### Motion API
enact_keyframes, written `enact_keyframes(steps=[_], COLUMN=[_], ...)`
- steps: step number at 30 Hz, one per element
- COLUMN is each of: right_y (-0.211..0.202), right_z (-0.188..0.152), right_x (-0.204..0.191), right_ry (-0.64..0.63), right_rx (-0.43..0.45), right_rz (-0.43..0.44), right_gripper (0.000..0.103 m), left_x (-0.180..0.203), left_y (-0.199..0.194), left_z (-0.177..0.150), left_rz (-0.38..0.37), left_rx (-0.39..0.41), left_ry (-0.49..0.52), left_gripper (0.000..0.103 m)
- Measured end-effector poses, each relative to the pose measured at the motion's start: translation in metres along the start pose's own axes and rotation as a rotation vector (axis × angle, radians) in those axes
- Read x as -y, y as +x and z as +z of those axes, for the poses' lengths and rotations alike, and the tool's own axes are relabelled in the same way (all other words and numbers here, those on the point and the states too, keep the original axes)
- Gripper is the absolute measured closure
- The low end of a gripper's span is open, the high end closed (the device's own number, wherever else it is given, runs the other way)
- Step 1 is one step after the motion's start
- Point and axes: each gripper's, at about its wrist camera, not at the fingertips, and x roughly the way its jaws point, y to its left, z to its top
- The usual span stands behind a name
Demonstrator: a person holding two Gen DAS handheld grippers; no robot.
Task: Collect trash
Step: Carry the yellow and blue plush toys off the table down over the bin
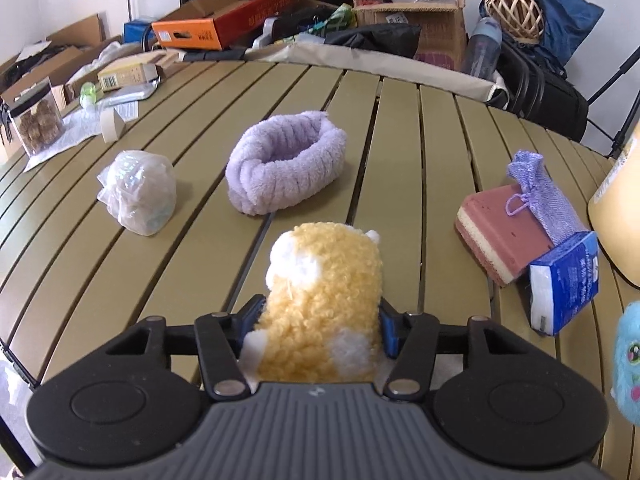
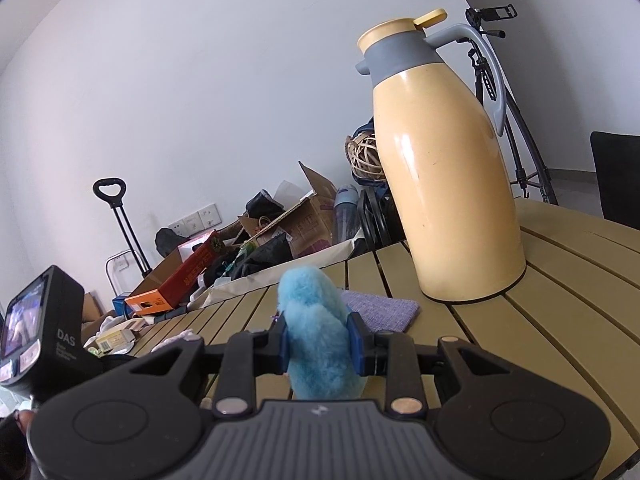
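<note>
A yellow and white plush toy [image 1: 324, 280] stands on the slatted olive table [image 1: 404, 140], between the blue pads of my left gripper [image 1: 322, 316], which press on both of its sides. My right gripper [image 2: 318, 340] is shut on a fluffy blue plush toy [image 2: 316, 312], held just above the table; that toy also shows at the right edge of the left wrist view [image 1: 628, 360]. A crumpled clear plastic bag [image 1: 138, 192] lies on the table to the left, beyond the left gripper.
A lilac fluffy ring [image 1: 286, 164] lies mid-table. To the right are a pink sponge [image 1: 502, 232], a purple mesh pouch [image 1: 544, 196] and a blue tissue packet [image 1: 564, 284]. A tall yellow thermos jug [image 2: 448, 184] stands at the right. Boxes and bags crowd the far edge.
</note>
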Motion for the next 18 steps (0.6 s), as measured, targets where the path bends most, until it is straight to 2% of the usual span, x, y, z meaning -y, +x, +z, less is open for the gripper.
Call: enact_keyframes(steps=[18], right_y=[-0.028], right_z=[-0.008], right_x=[-0.018], right_ry=[-0.052], right_rx=[-0.009], right_rz=[0.061], right_gripper=[0.076], left_x=[-0.018], left_y=[-0.075], left_z=[-0.025], left_rz=[-0.007], left_rx=[0.17], left_ry=[0.06], left_gripper=[0.048])
